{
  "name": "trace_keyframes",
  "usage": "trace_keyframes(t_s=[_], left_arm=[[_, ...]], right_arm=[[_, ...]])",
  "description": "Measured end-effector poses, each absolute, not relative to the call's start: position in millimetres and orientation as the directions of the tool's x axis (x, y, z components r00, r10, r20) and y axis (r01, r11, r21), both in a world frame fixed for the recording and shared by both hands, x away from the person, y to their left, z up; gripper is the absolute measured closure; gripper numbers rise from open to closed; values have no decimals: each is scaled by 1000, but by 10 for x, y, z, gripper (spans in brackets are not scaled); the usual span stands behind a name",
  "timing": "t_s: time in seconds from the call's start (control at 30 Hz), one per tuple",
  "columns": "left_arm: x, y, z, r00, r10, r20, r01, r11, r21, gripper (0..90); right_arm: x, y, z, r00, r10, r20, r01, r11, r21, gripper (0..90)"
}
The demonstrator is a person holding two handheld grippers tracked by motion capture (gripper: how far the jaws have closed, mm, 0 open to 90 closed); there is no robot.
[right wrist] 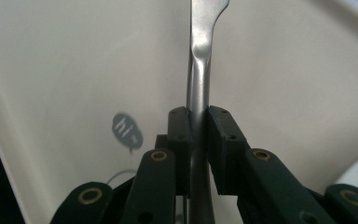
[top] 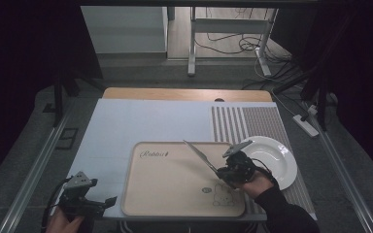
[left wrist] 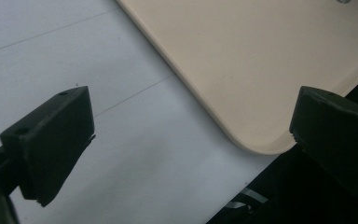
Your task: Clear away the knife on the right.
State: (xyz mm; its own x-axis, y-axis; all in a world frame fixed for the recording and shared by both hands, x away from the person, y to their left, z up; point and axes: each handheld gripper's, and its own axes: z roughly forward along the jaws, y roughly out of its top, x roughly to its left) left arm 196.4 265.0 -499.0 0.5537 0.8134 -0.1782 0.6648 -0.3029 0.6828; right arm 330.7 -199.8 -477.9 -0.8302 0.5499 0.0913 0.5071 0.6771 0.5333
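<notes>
My surface (top: 141, 121) is covered in pale blue-white sheeting, with a bare wooden strip along its far edge and a striped grey mat (top: 245, 124) over the right part. Beyond the far edge the room is dim: grey floor, the metal legs of another desk, loose cables, and a white power strip (top: 305, 124) on the floor off the far right corner. A beige tray (top: 175, 182) lies against the near edge, middle to right. Writing on it: a cursive word in its far left corner, seemingly "Rabbit" though I cannot be sure, a rabbit drawing near its near right corner, and a small grey speech bubble reading "hi" (right wrist: 127, 132). The tray carries nothing on its face. A white plate (top: 279, 165), also empty, sits on the striped mat just beside the tray's right edge. My right gripper (top: 223, 171) hangs over the tray's right side, pressed together on the handle of a metal butter knife (top: 200, 155), whose blade points out over the tray toward the far left. My left gripper (top: 108, 201) rests at the near left corner of the surface, spread wide with nothing between its pads, just off the tray's near left corner.
</notes>
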Motion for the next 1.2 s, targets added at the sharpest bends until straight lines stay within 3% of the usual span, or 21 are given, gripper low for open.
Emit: trace_keyframes(t_s=[0.37, 0.53, 0.7, 0.97, 1.2], left_arm=[[1964, 2648, -4988, 555, 813, -175, 665, -308, 681, 8], [1965, 2644, -4989, 555, 813, -174, 664, -308, 681, 8], [1968, 2643, -4989, 555, 813, -173, 665, -310, 680, 9], [1965, 2648, -4989, 556, 813, -174, 664, -309, 681, 8], [1964, 2649, -4989, 556, 813, -174, 664, -308, 682, 9]], right_arm=[[3203, -1907, -4976, -838, 544, 42, 506, 747, 430, 798], [3267, -1902, -4925, -844, 529, 83, 498, 718, 487, 725], [3374, -1713, -4858, -902, 429, 50, 390, 759, 521, 900], [3587, -1224, -4994, -939, 339, 52, 314, 791, 524, 900], [3707, -1118, -5086, -934, 350, 70, 334, 789, 515, 900]])
